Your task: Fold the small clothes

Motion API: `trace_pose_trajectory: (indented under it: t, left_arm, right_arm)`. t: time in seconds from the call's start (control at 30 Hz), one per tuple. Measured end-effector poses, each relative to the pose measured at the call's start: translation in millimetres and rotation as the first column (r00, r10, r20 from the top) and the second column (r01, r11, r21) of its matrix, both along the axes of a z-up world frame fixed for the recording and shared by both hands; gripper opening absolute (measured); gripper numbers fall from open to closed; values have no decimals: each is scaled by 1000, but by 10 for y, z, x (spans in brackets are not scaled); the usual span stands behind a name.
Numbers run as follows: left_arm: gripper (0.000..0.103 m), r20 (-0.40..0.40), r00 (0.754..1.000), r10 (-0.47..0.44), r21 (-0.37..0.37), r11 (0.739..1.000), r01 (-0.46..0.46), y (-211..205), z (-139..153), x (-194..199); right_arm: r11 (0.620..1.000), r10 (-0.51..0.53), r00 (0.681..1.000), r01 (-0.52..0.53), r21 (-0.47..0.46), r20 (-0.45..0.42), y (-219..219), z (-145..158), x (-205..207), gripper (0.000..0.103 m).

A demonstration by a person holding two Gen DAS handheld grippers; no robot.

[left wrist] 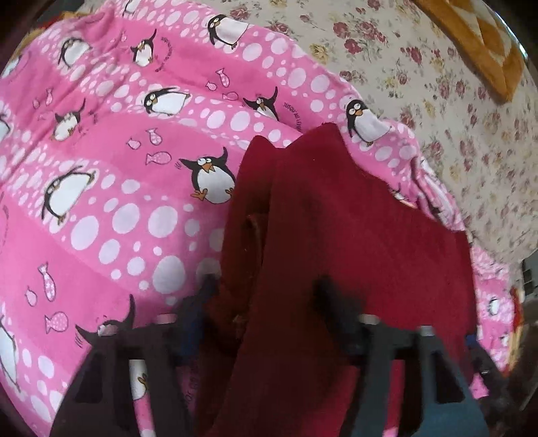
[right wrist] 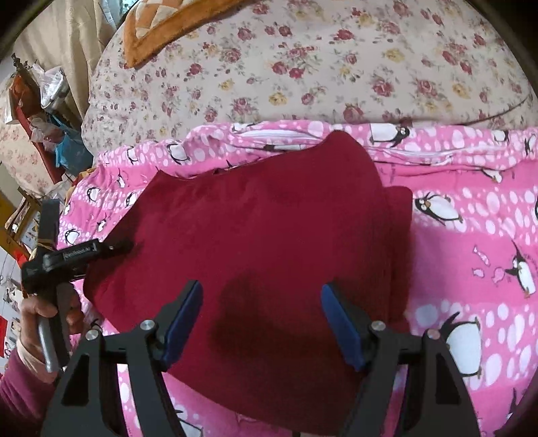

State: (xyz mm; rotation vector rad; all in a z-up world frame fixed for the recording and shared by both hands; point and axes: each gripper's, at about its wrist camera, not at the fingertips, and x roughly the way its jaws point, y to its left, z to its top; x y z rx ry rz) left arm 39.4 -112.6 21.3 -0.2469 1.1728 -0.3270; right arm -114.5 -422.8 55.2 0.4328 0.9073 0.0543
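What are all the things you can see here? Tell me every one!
red garment: one, dark red, lying on the penguin blanket, partly folded.
penguin blanket: one, pink with white dots, penguins and fish, spread under the garment.
flowered cover: one, cream with red and yellow roses, behind the blanket.
orange cushion: one, orange with cream patches, on the flowered cover.
cluttered shelf: one, reddish, with bags on it, far left of the right wrist view.
left gripper: one, black, fingers either side of a raised fold of the garment.
right gripper: one, black with blue pads, open above the garment.
hand: one, holding the left gripper's handle.
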Motion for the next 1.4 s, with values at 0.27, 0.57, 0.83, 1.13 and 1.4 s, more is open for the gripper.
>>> trace_pose_trajectory:
  t: [0.27,0.57,0.83,1.13,1.4]
  left_arm:
    - [2,0,1000,-31,-149,988,31,-5,309,-149]
    - [2,10,985,-173,-261,950,170,-585,809,-367]
    - [2,33,949,-314,-212,926,313,-1580,882,-556]
    - [2,-31,922,-386,-182,909,374,-2224,520,-832]
    - [2,-21,919,-394,-166,908,385,-2487,483,-990]
  right_arm:
    - [1000,-10,1000,10,-18,24,-95,85,-53,76]
    - [997,-58,998,57,45,25,-388,130,-104,76]
    - [993,-106,994,105,49,20,-663,223,-298,76]
    - [980,-191,982,190,58,12,-1017,222,-645,76]
    - [942,-274,962,269,201,-2,-1266,-21,-766,76]
